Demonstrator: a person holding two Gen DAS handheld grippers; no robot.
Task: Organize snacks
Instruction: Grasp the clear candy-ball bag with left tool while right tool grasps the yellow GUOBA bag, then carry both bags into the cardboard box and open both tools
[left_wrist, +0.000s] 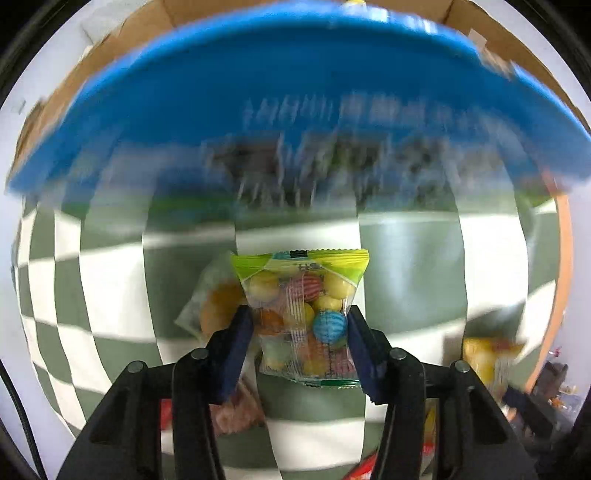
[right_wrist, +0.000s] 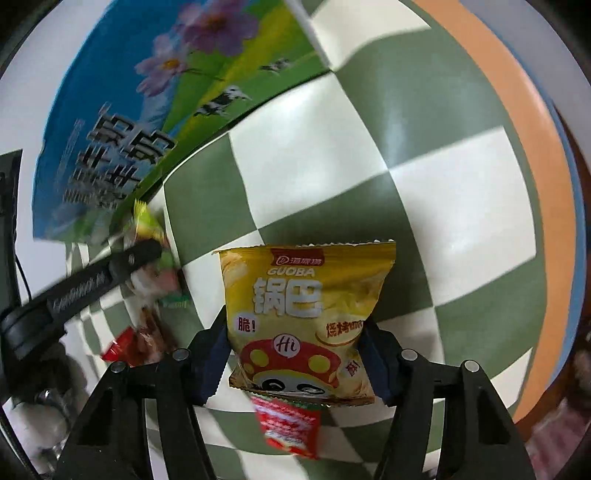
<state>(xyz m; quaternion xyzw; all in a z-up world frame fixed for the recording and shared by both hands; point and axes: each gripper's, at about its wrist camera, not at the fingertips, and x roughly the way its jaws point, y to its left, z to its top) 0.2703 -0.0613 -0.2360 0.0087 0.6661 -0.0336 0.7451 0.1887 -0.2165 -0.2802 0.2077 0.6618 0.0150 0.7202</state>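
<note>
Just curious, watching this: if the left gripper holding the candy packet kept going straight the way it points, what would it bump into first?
Most likely the blue box. The left gripper, shut on the candy packet, points at its printed side across the checkered cloth. That view is blurred, so depth is uncertain.

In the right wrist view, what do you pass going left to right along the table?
Left gripper with its green candy bag → red wrapped snack → yellow Guoba bag in the right gripper's jaws → orange table edge.
</note>
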